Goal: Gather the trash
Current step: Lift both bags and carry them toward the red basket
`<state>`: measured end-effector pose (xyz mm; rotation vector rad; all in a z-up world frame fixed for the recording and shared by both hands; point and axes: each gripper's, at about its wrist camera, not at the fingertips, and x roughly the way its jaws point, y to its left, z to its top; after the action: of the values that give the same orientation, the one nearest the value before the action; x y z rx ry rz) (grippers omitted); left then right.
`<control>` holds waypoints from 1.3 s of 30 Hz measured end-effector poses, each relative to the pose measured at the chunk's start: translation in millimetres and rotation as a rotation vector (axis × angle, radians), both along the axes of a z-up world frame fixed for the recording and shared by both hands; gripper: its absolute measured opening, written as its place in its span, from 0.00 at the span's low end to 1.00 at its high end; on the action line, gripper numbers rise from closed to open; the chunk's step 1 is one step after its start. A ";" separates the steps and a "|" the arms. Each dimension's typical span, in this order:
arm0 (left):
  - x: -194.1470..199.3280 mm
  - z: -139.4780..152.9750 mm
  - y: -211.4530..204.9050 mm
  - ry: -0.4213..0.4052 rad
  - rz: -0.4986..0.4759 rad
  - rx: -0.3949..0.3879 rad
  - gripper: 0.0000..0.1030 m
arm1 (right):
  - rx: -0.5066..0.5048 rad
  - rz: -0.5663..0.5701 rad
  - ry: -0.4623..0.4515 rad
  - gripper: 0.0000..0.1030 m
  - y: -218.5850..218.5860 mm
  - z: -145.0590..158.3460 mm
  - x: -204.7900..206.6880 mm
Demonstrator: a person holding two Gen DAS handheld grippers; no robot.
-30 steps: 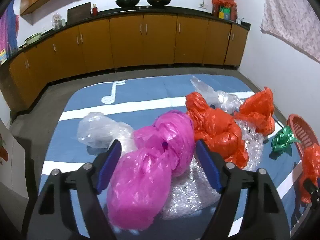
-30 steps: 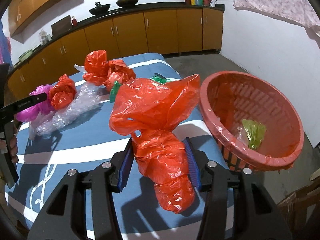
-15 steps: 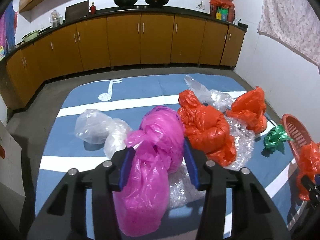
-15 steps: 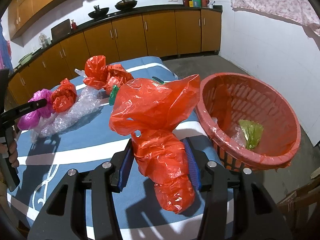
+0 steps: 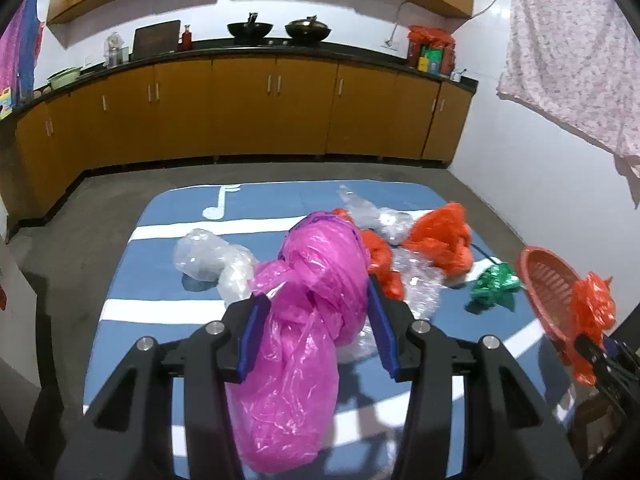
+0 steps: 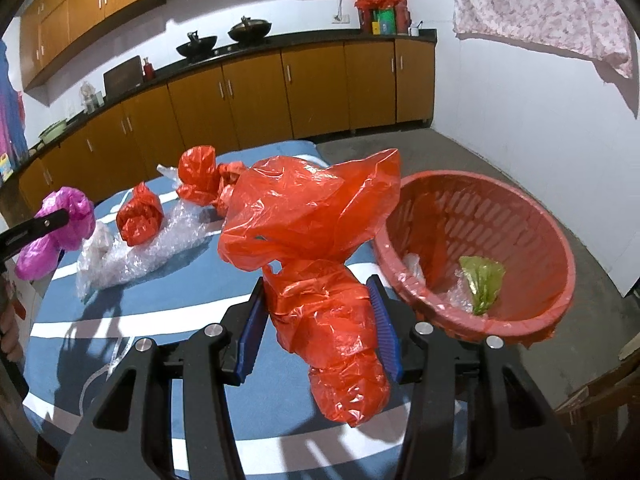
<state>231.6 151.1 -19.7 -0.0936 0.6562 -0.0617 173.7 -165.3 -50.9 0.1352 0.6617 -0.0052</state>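
My left gripper (image 5: 318, 322) is shut on a crumpled pink plastic bag (image 5: 308, 320), lifted clear of the blue cloth; the same pink plastic bag (image 6: 60, 232) shows at the left edge of the right wrist view. My right gripper (image 6: 318, 328) is shut on a red plastic bag (image 6: 320, 248), held above the table just left of the red basket (image 6: 560, 256). In the left wrist view the red plastic bag (image 5: 592, 308) hangs in front of the red basket (image 5: 540, 276). A green scrap (image 6: 482, 280) and some clear film lie inside the basket.
On the blue table cloth (image 5: 168, 280) lie clear bags (image 5: 212, 260), bubble wrap (image 6: 160, 252), two more red bags (image 6: 142, 218) (image 6: 198, 174) and a green crumpled wrapper (image 5: 494, 284). Brown cabinets (image 5: 280, 108) line the far wall. A cloth (image 6: 540, 8) hangs on the right wall.
My left gripper closed on the pink bag and lifted it off the pile. My right gripper rose a little with the red bag still in it.
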 end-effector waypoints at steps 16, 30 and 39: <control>-33.3 14.9 -82.6 -0.027 -0.171 -0.015 0.46 | -0.024 -0.074 -0.060 0.48 -34.6 23.8 -24.6; -38.9 7.6 -141.9 -0.025 -0.275 0.016 0.46 | -0.027 -0.151 -0.061 0.48 -66.3 23.5 -32.5; -30.7 -0.7 -169.6 -0.005 -0.320 0.028 0.46 | -0.028 -0.183 -0.052 0.48 -81.7 18.1 -30.8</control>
<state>200.9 -18.5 -20.5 0.0399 0.6626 -0.3608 142.9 -247.0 -32.8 0.1673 0.5952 -0.1860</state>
